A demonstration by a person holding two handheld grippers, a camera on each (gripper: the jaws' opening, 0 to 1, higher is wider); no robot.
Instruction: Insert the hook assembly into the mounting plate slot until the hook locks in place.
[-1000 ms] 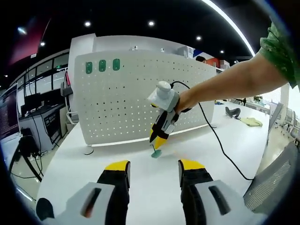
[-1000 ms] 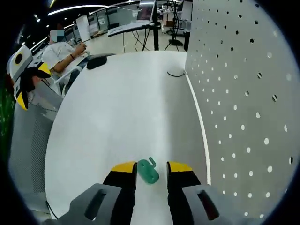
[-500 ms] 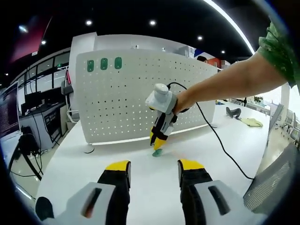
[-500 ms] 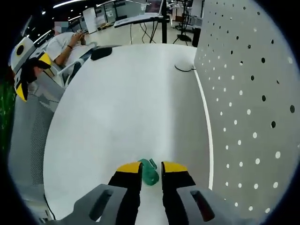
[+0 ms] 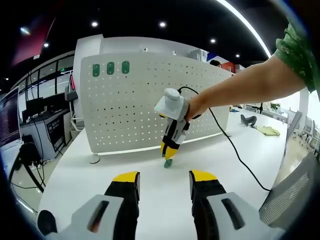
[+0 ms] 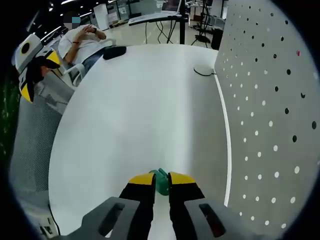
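Observation:
A small green hook [image 6: 161, 181] lies on the white table, and my right gripper [image 6: 161, 179] is shut on it between its yellow-tipped jaws. In the left gripper view the same hook [image 5: 168, 162] sits on the table under the right gripper [image 5: 168, 151], in front of the white perforated mounting plate [image 5: 145, 105]. That plate [image 6: 270, 110] fills the right side of the right gripper view. Three green hooks [image 5: 110, 68] hang at the plate's upper left. My left gripper [image 5: 164, 180] hovers open over the near table with nothing between its jaws.
A black cable [image 5: 235, 155] trails from the right gripper across the table. A grey mesh chair [image 5: 290, 195] stands at the right. A seated person [image 6: 85, 42] is beyond the table's far end. The left gripper [image 6: 32, 70] shows at the left edge.
My right gripper's jaws have come together on the green hook, from open around it a second ago. The left gripper has stayed still and open.

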